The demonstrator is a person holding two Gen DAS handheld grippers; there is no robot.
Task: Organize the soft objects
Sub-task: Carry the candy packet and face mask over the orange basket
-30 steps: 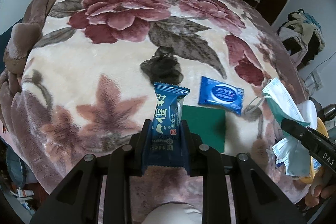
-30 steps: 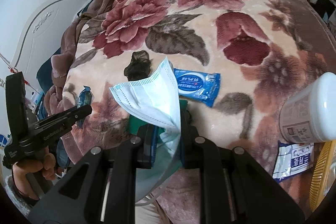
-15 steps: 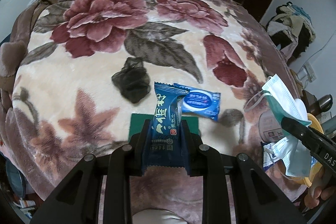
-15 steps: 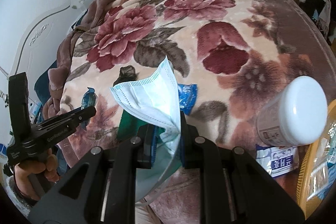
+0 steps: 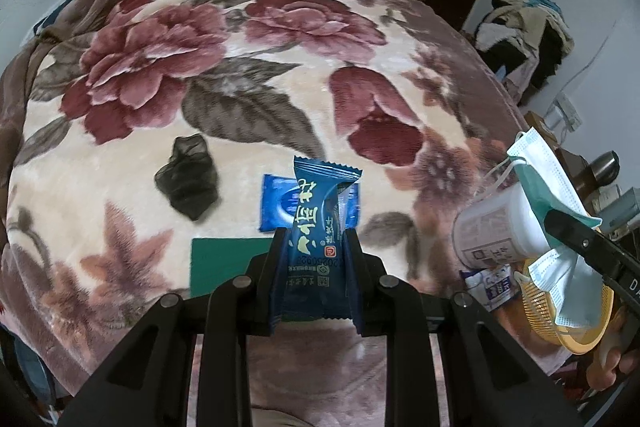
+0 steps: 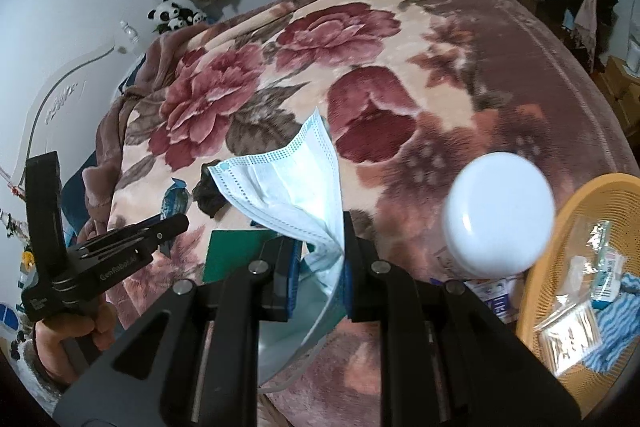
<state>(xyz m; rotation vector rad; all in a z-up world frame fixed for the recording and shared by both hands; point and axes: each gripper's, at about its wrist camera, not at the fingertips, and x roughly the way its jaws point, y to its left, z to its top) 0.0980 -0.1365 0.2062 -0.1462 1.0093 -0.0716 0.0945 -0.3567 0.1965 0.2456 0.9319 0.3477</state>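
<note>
Both hands are mid-carry. The left gripper [image 5: 316, 239] is clamped on an upright blue snack packet [image 5: 320, 211], and the right gripper [image 6: 320, 251] is pinched shut on a pale blue face mask [image 6: 288, 183] that fans up and left from its jaws. To the right of the right gripper sits the yellow basket [image 6: 560, 211], already holding a few small packets. Ahead of the left gripper, a blue wipes pack [image 5: 276, 203], a black mesh piece [image 5: 188, 183] and a green pad [image 5: 224, 263] lie on the floral blanket [image 5: 160, 67], probably yet to be gathered.
</note>
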